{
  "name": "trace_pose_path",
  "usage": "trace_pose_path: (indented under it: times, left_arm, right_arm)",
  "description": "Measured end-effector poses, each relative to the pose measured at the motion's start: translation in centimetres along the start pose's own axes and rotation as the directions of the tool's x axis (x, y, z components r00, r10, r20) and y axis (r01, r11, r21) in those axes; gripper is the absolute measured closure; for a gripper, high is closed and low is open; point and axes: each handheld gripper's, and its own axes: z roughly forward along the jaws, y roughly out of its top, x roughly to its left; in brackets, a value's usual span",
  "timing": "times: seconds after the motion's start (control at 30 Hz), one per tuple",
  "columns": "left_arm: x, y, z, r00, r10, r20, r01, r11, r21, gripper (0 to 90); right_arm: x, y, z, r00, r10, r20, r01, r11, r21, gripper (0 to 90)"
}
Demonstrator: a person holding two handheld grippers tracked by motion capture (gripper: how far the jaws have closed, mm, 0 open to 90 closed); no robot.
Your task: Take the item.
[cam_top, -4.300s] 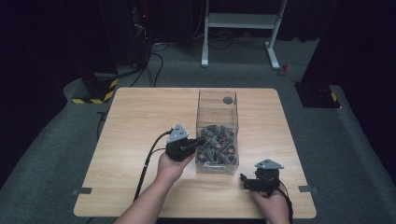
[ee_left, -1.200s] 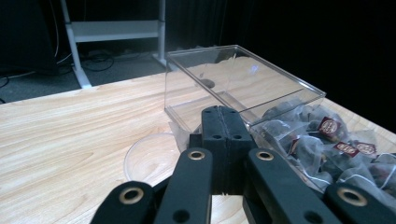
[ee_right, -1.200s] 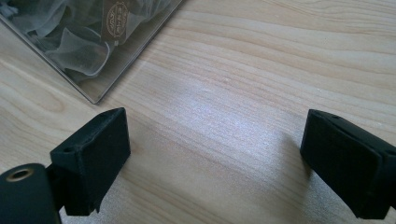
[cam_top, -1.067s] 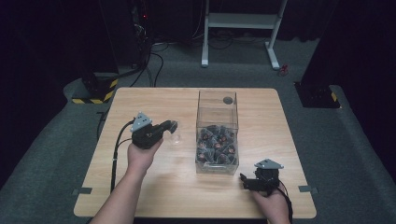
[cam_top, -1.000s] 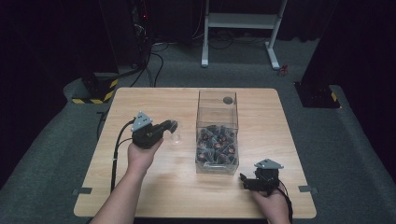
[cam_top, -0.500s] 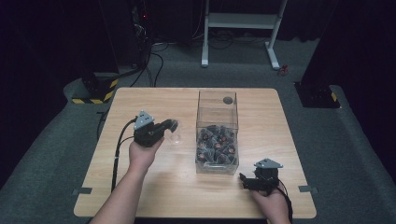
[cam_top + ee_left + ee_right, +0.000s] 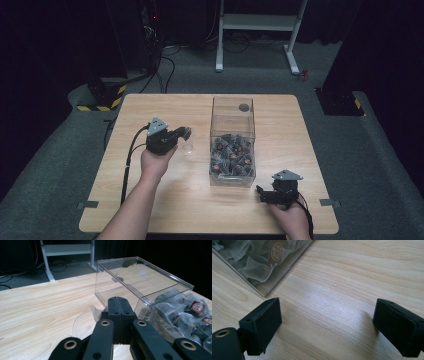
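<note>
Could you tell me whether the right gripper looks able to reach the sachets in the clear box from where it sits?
Probably yes: the right gripper rests open on the table beside the clear box, whose top looks open, so lifting over the wall should reach the sachets.

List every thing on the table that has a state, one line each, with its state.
Left gripper: shut on a clear wrapper, held above the dish.
Right gripper: open, holding nothing, low over the table.
Clear box: open at the top, upright, partly full of wrapped packets.
Clear dish: upright on the table beside the box; contents unclear.
</note>
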Motion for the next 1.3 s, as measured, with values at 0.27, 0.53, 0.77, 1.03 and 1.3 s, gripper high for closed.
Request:
trace_pose_path:
  times: [0.27,0.53,0.77,1.03,1.3]
  left_arm:
    - [0.4,-0.3,0.7,0.9999,-0.005,-0.016,0.005,0.9999,0.013,90.0]
    - [0.4,-0.5,1.1,0.9997,0.002,-0.024,-0.001,0.9995,0.031,90.0]
    - [0.7,-0.9,1.4,0.9992,-0.008,-0.039,0.01,0.9993,0.036,90.0]
    - [0.8,-1.7,2.1,0.9986,-0.007,-0.053,0.011,0.9974,0.072,90.0]
    - [0.9,-2.0,2.5,0.998,-0.018,-0.061,0.023,0.9966,0.079,89.7]
  right_arm:
    - [0.0,0.0,0.0,1.0,-0.003,0.0,0.003,1.0,-0.001,8.2]
    - [0.0,0.0,0.0,1.0,-0.003,0.0,0.003,1.0,-0.001,8.2]
    - [0.0,0.0,0.0,1.0,-0.003,0.0,0.003,1.0,-0.001,8.2]
    - [0.0,0.0,0.0,1.0,-0.003,0.0,0.003,1.0,-0.001,8.2]
    - [0.0,0.0,0.0,1.0,-0.003,-0.001,0.003,1.0,0.001,8.3]
